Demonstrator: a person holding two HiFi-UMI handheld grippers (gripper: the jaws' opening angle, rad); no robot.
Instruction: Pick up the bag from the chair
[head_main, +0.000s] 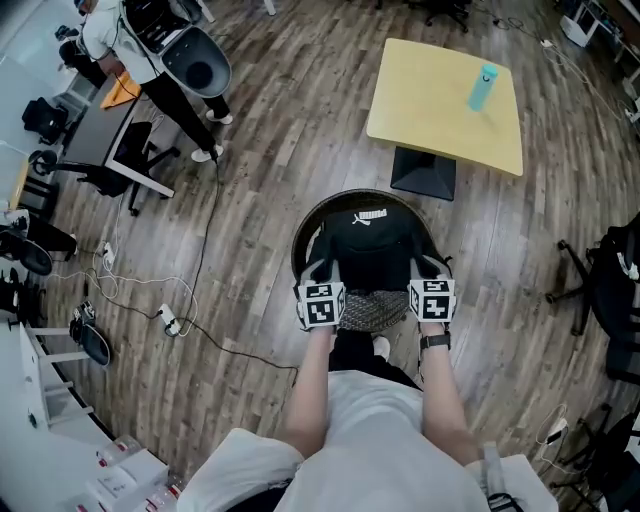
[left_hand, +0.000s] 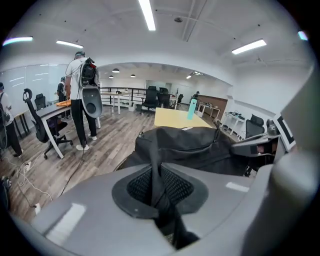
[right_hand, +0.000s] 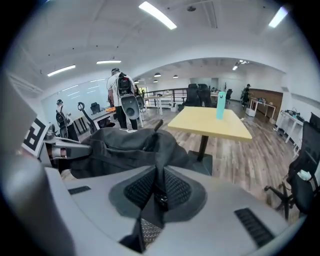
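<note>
While left tool, right tool clamp bag straps

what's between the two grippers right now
The black bag fills that gap in the head view. The left gripper and right gripper are each shut on one of its straps.

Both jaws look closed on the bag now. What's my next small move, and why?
Probably lift both together, straight up. The left hand-held gripper and right hand-held gripper are each shut on the black bag, which rests on the chair; an even pull should keep it level.
</note>
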